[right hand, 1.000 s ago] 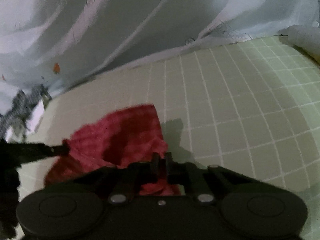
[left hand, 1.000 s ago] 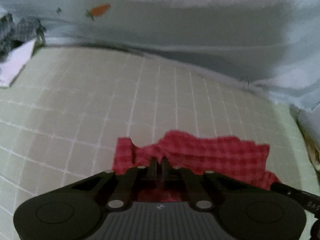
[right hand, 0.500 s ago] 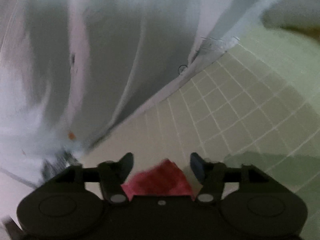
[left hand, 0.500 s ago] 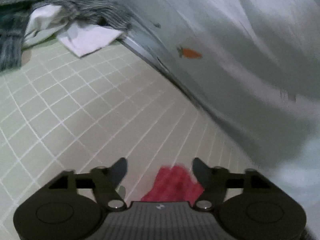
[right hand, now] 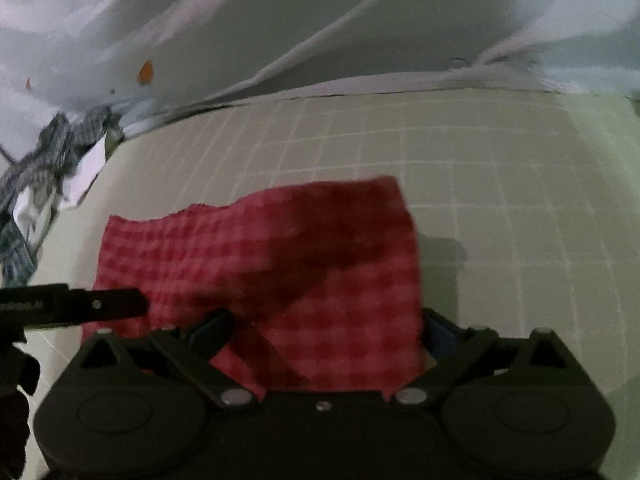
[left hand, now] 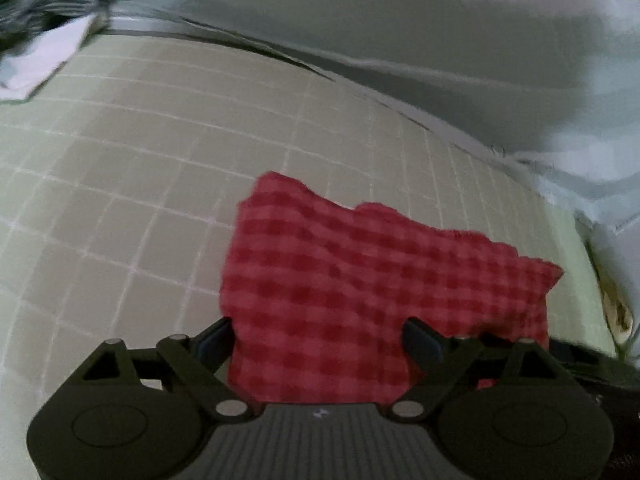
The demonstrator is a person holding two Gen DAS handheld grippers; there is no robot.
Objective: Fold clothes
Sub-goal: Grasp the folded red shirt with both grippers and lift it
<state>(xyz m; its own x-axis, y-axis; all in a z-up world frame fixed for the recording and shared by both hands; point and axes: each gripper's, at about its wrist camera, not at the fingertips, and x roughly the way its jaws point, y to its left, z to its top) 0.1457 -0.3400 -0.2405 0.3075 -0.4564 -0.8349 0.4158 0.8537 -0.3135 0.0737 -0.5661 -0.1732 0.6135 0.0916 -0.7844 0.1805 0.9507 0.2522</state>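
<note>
A red checked cloth (left hand: 360, 280) lies folded on the pale green grid mat (left hand: 140, 160); it also shows in the right wrist view (right hand: 280, 264). My left gripper (left hand: 320, 332) is open, its fingers apart on either side of the cloth's near left part, holding nothing. My right gripper (right hand: 324, 328) is open too, fingers apart over the cloth's near right part. One left gripper finger (right hand: 100, 304) reaches in from the left in the right wrist view.
A pale blue sheet with carrot prints (left hand: 440, 20) bunches along the mat's far edge. A pile of grey striped and white clothes (right hand: 44, 168) lies at the mat's far left, also in the left wrist view (left hand: 36, 52).
A second ago both grippers were shut on the red cloth. They opened and let it go; the cloth now lies flatter and wider on the mat between the open fingers.
</note>
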